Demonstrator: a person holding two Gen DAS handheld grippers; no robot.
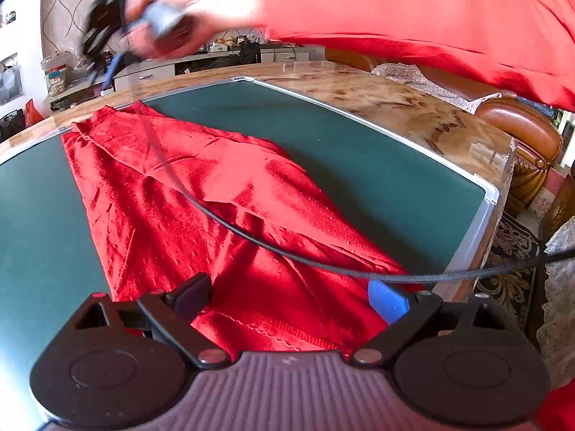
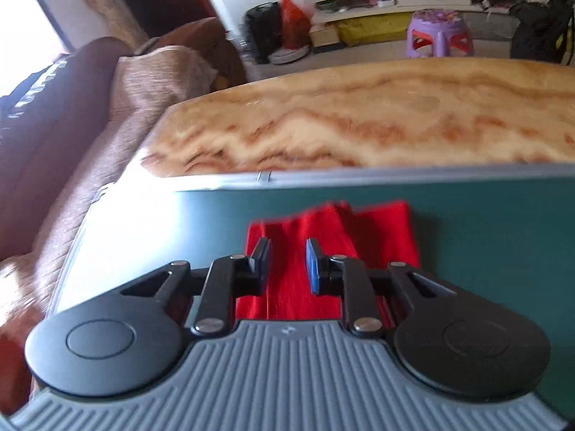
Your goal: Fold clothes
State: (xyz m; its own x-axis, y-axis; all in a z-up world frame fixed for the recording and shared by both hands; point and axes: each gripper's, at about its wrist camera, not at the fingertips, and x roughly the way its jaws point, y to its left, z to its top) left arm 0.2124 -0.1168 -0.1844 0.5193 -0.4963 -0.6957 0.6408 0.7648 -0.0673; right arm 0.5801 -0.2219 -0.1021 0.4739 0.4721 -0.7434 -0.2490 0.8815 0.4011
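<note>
Nearest our lens, our left gripper [image 1: 291, 300] hangs with its jaws spread wide above the red garment's [image 1: 201, 194] near hem, gripping nothing. We see that garment lying crumpled on the green mat [image 1: 377, 179] over the marble table [image 1: 413, 107]. Our right gripper [image 2: 287, 264] hovers tilted downward over the cloth's far end, jaws partly apart and empty. Its hand [image 1: 161, 7] blurs overhead, with a red sleeve [image 1: 431, 18] behind it.

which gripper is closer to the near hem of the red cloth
Left. The left gripper sits right over the near hem of the red cloth; the right gripper is raised beyond its far end.
</note>
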